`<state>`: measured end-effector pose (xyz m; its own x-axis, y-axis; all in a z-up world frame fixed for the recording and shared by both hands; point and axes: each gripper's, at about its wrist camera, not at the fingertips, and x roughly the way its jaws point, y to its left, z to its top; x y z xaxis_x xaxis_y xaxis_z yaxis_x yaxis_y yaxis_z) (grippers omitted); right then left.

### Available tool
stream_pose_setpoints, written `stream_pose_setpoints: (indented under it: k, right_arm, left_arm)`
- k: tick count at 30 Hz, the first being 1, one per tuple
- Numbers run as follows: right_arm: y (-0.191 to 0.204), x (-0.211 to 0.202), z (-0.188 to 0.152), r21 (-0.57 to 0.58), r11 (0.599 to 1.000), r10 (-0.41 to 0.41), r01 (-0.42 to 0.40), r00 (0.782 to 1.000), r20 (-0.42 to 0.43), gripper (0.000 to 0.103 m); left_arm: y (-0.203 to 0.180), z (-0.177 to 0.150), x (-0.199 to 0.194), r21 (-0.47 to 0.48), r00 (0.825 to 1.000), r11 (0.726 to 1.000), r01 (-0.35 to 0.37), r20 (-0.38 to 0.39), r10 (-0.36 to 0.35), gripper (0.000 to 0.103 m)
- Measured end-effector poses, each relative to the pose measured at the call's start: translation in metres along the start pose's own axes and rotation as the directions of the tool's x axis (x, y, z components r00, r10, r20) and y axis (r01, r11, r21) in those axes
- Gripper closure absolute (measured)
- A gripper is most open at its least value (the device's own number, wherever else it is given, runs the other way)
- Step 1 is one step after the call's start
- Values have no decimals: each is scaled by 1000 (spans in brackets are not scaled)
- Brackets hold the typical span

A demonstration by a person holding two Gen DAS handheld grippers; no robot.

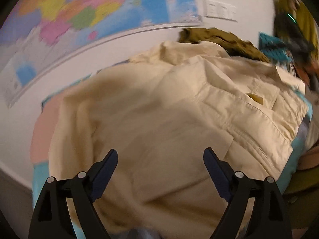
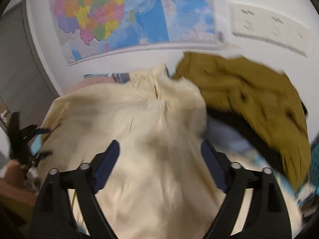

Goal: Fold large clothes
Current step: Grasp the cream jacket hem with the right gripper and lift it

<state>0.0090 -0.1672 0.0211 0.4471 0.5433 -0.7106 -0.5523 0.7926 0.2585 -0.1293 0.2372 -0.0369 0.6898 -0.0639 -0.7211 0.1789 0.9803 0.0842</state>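
No legible brand, label or writing: the wall map (image 2: 127,18) is motion-blurred, its text unreadable. Cream jacket (image 1: 159,107) lies spread over a pastel-patterned surface (image 1: 40,127), with a flap pocket visible toward its right side in the left wrist view. Olive-brown garment (image 2: 249,97) sits heaped beside it, against the wall. Left gripper (image 1: 160,162): jaws spread wide, nothing pinched, cream cloth seen below and between the fingers. Right gripper (image 2: 159,155): jaws likewise released, jacket fabric beneath the gap; contact with pads cannot be told through blur.
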Motion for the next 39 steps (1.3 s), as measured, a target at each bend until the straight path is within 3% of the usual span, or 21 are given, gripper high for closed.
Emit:
stream_pose_setpoints:
  k: [3, 7, 9, 10, 11, 13, 14, 16, 18, 19, 20, 22, 23, 27, 28, 30, 32, 34, 36, 37, 39]
  right_arm:
    - [-14, -9, -39, 78, 997, -26, 30, 999, -46, 17]
    - [-35, -13, -93, 251, 965, 102, -80, 992, -77, 17]
    - [-33, -5, -110, 267, 960, 113, -87, 990, -87, 18]
    - [-32, -3, -114, 269, 959, 113, -86, 990, -86, 38]
    - [-33, 0, -117, 283, 954, 132, -104, 988, -82, 82]
    - [-40, -8, -122, 308, 945, 132, -109, 990, -55, 88]
    - [-42, -15, -124, 315, 943, 125, -104, 991, -46, 88]
    - [-45, -24, -130, 320, 941, 129, -108, 991, -46, 83]
    - [-47, -35, -124, 319, 944, 98, -80, 994, -39, 50]
    - [-50, -49, -120, 317, 946, 64, -64, 998, 12, 28]
    - [-54, -61, -119, 323, 944, 48, -64, 997, 57, 24]
    - [-74, -83, -118, 402, 912, 24, -82, 989, 147, 25]
    - [-85, -87, -122, 455, 886, 11, -88, 986, 169, 23]
    - [-120, -72, -148, 639, 757, 39, -135, 986, 162, 23]
    - [-125, -64, -156, 674, 720, 65, -163, 984, 169, 23]
    - [-129, -54, -162, 707, 684, 71, -181, 981, 182, 23]
    - [-132, -53, -159, 721, 667, 23, -186, 973, 230, 19]
    - [-139, -51, -153, 767, 616, -71, -182, 956, 284, 13]
    - [-143, -44, -146, 789, 601, -172, -125, 944, 281, 13]
    - [-143, -39, -141, 800, 597, -239, -63, 937, 253, 16]
    - [-142, -29, -131, 784, 621, -272, -12, 935, 229, 36]
  left_arm:
    - [16, -17, -11, -95, 999, 994, 52, 9, -52, 13]
    - [17, -37, -14, -154, 988, 977, 146, -18, -151, 10]
    - [5, -42, -8, -140, 981, 973, 181, -46, -189, 7]
    - [-1, -44, -3, -130, 979, 974, 187, -58, -196, 7]
    - [-5, -45, 2, -122, 982, 979, 166, -67, -175, 7]
    - [-12, -47, 10, -87, 990, 992, 94, -98, -102, 25]
    - [-11, -48, 12, -91, 989, 992, 88, -109, -98, 26]
    - [-7, -49, 7, -106, 988, 990, 95, -113, -107, 28]
    - [-9, -42, -3, -74, 991, 994, 74, -102, -82, 28]
    - [-9, -35, -11, -54, 994, 996, 71, -76, -75, 28]
    - [-10, -27, -25, -26, 997, 997, 71, -26, -71, 27]
    - [-8, -13, -47, -1, 994, 996, 87, 69, -87, 15]
    - [-8, -6, -58, 8, 988, 995, 101, 119, -101, 14]
    - [-22, 29, -69, 89, 969, 992, 85, 223, -103, 12]
    - [-28, 40, -61, 107, 970, 990, 86, 220, -108, 12]
    - [-40, 61, -39, 132, 975, 985, 110, 181, -133, 12]
    - [-54, 78, -15, 160, 980, 979, 124, 135, -146, 12]
    - [-70, 98, 14, 187, 981, 971, 151, 90, -170, 12]
    - [-82, 116, 39, 198, 979, 963, 184, 47, -197, 12]
    - [-89, 124, 50, 205, 979, 960, 192, 29, -202, 12]
    - [-101, 138, 68, 228, 979, 953, 198, -2, -203, 12]
